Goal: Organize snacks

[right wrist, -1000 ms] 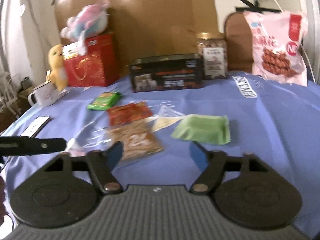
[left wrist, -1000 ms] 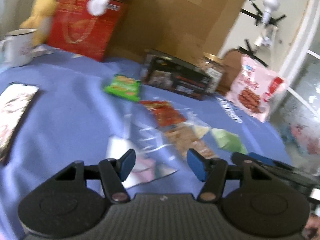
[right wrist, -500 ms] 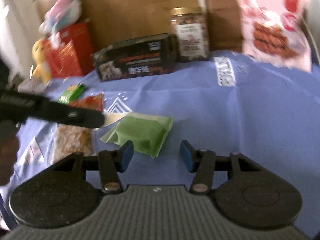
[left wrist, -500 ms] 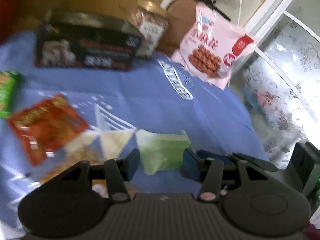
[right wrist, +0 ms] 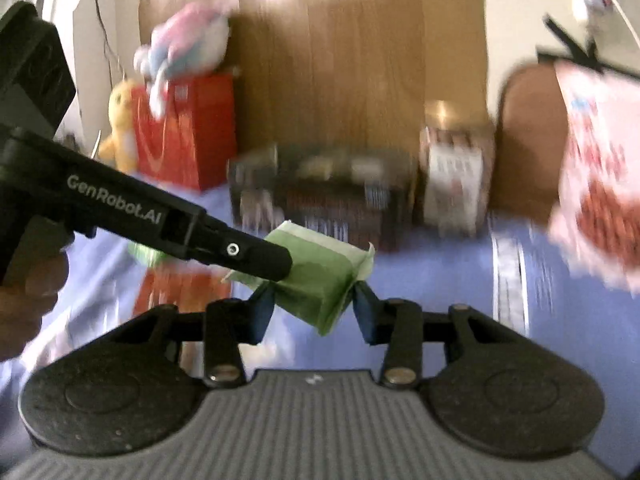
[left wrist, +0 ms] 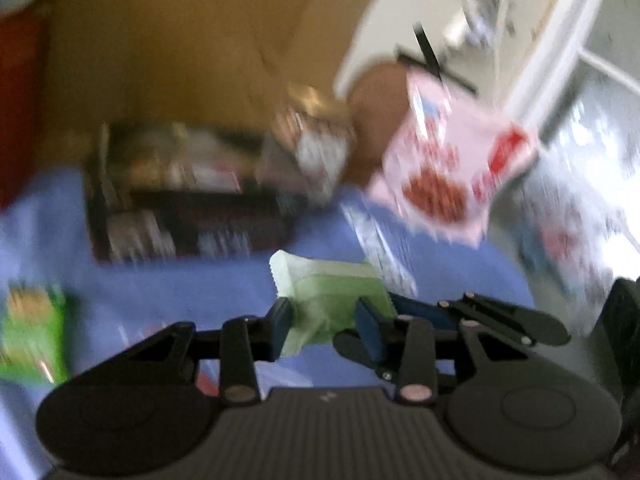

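Note:
A pale green snack packet (left wrist: pixel 332 300) (right wrist: pixel 320 276) is lifted off the blue cloth and held from two sides. My left gripper (left wrist: pixel 324 322) is shut on its near end; its fingers reach in from the left in the right wrist view (right wrist: pixel 256 254). My right gripper (right wrist: pixel 314 310) is shut on the packet's other end; its blue fingers show at the right in the left wrist view (left wrist: pixel 420 314). Both views are blurred by motion.
A black snack box (right wrist: pixel 320 196) and a jar (right wrist: pixel 452 184) stand at the back, with a pink snack bag (left wrist: pixel 448 168) to the right. A bright green packet (left wrist: pixel 32 336) and a red packet (right wrist: pixel 180 292) lie on the blue tablecloth (right wrist: pixel 440 280). A red gift bag (right wrist: pixel 188 128) with plush toys stands back left.
Both grippers closed in on the pale green packet and shut on it from opposite ends. The packet rose off the cloth. Both cameras swung toward the back of the table.

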